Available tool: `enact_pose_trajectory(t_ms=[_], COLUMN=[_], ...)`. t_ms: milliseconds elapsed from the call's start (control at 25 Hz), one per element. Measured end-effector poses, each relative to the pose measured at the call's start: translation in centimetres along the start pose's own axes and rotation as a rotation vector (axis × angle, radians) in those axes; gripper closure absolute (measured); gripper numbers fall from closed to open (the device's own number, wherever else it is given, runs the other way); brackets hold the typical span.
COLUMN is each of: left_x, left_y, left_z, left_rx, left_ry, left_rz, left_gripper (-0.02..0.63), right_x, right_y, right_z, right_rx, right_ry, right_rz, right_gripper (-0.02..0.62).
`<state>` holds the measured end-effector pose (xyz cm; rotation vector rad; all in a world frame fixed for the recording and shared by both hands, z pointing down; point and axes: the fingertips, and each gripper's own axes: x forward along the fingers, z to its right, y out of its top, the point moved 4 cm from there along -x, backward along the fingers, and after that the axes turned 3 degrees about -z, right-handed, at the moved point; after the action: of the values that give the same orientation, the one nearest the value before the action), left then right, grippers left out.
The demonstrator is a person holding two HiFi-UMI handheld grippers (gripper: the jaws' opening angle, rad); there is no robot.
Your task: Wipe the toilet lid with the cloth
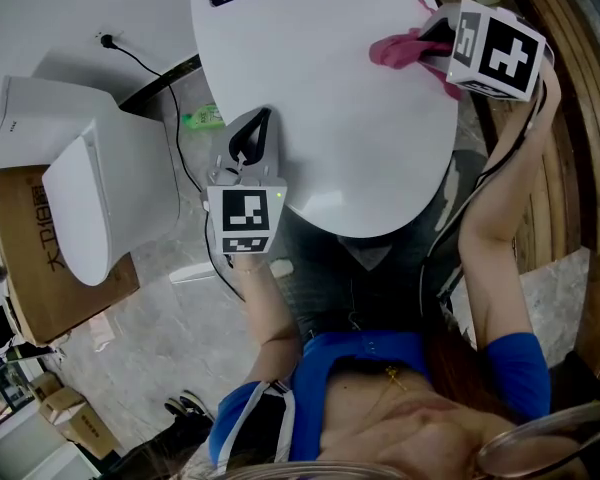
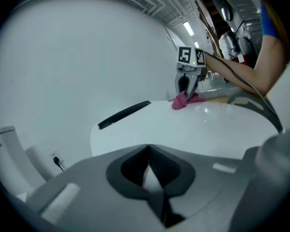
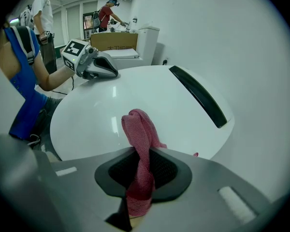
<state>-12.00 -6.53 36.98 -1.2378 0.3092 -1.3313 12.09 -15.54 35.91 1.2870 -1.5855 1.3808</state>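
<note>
My left gripper point(image 1: 250, 140) has its jaws pressed together on nothing, tips at the left edge of the toilet lid point(image 1: 320, 98). Near the lid's right edge the pink cloth point(image 1: 393, 50) sits bunched, pinched by one thin fold in my right gripper point(image 1: 428, 44). I think that fold could slip free under drag. A wad this narrow could also leave most of the lid unwiped.

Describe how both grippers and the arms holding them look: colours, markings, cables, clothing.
The left gripper and right gripper match: light grey bodies, black ribbed jaws, each carrying a white cube with black square markers. A black cable trails along the right forearm. The person wears a blue short-sleeved top.
</note>
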Motion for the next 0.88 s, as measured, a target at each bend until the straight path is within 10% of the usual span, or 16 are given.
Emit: enact_pose_trajectory(t_ms=[880], left_x=[-0.1], left_y=[0.0], left_z=[0.0], left_rx=[0.006], left_ry=[-0.002], left_rz=[0.005], left_gripper=[0.604], right_x=[0.7], right_y=[4.0], right_z=[-1.3], right_rx=[-0.105], right_ry=[0.038], right_rz=[0.017], right_gripper=[0.532])
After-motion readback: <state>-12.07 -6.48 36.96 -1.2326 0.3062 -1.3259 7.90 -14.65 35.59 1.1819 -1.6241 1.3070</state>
